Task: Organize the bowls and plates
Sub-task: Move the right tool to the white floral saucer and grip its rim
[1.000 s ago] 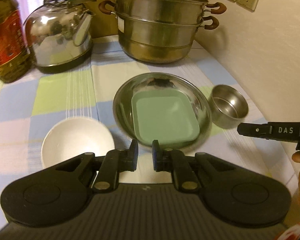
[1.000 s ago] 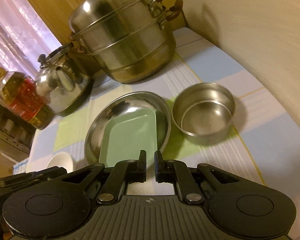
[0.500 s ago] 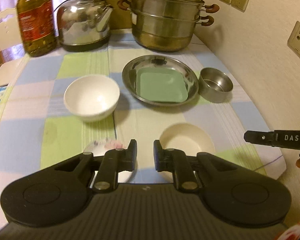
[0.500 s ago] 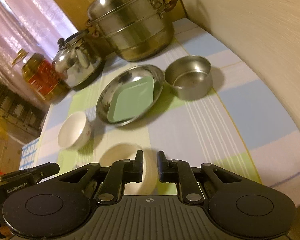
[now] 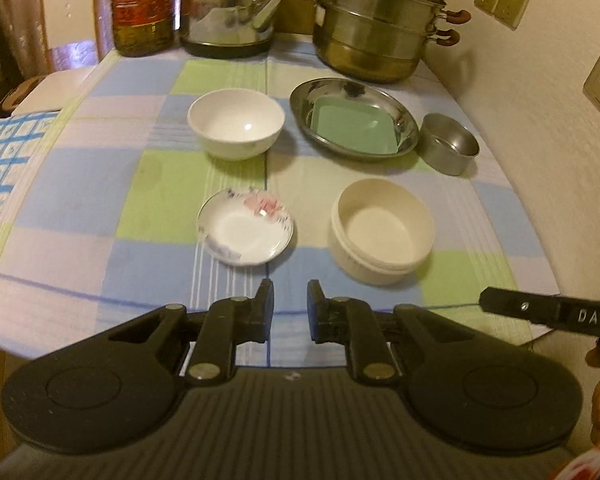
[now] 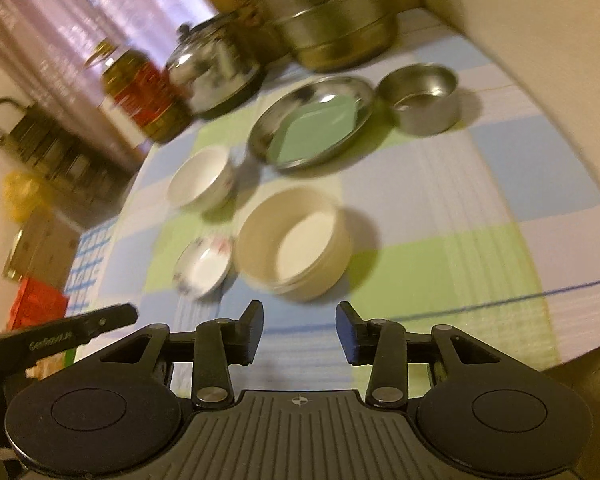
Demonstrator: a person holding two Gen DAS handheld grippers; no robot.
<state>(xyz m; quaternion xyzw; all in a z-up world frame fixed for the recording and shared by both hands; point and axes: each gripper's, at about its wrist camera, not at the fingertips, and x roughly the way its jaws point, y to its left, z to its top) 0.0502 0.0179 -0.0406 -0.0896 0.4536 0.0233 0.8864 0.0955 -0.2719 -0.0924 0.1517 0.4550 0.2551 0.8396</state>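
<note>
The fingers of the right gripper [image 6: 300, 330] have just been opening and stand apart with nothing between them, poised over the near edge of the counter [image 5: 80, 216]. The fingers of the left gripper [image 5: 290, 308] are drawn nearly together, with only a narrow gap, and hold nothing.

Nearest the right gripper sits the cream straight-walled round bowl [image 6: 294, 246], with the small white flower-printed saucer [image 6: 202, 270] just beside it. Farther back are the white rounded ceramic bowl [image 5: 236, 124], the shiny steel round plate [image 5: 340, 92] carrying the pale green rectangular tray [image 5: 350, 126], and the small steel cup-shaped bowl [image 5: 450, 148].

The cream bowl looks rigid and light, its upright wall offering a good pinch at the near rim, one finger inside and one outside. The ceramic pieces are likely glazed, slippery and breakable; the saucer's low rim leaves little to grip.
</note>
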